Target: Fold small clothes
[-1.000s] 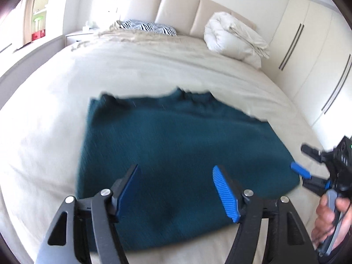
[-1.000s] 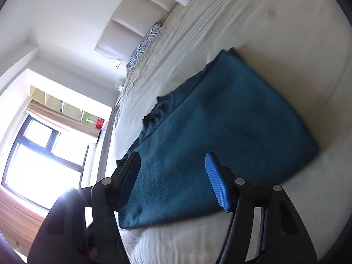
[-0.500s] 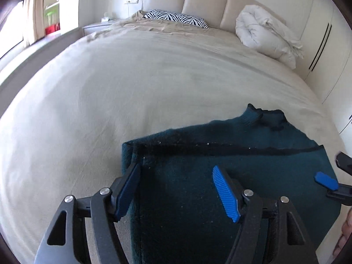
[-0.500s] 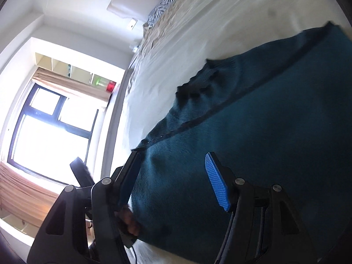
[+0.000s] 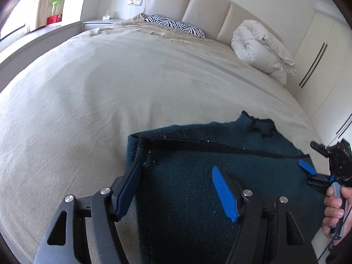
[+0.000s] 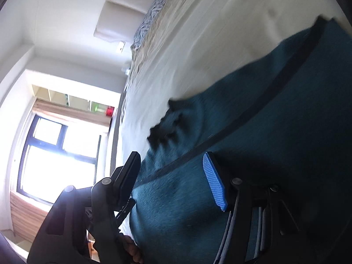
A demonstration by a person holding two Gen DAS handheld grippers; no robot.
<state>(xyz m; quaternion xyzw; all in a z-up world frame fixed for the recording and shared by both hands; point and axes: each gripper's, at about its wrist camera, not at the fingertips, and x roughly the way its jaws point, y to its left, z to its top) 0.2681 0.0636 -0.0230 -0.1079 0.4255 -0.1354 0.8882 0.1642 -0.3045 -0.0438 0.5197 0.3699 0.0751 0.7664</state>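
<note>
Since half a second earlier: crept a little nearer the teal knit garment (image 5: 198,187) with the left gripper (image 5: 178,189), and swung closer over the same cloth with the right gripper (image 6: 176,176), that view smeared by motion.

Lay flat on the beige bedsheet (image 5: 99,101), near the foot of the bed, well apart from the zebra-print pillow (image 5: 176,25) and the rolled white duvet (image 5: 259,48) at the headboard (image 5: 209,6). Showed a folded layer already, with a dark seam running across the garment's far part.

Hovered over the garment's left edge with jaws spread wide and nothing pinched, one finger (image 5: 127,189) at the hem, the other blue pad (image 5: 224,191) above the cloth's middle. Stood likewise spread at the garment's opposite side, gripping nothing, the right gripper (image 5: 312,173) seen from the left wrist view in a bare hand (image 5: 334,211).

Risked, by judgement, catching only the top layer of the doubled cloth, or the bedsheet with it, if closed too shallow or too deep; risked also a skewed fold from uneven lifts at the garment's two sides.
</note>
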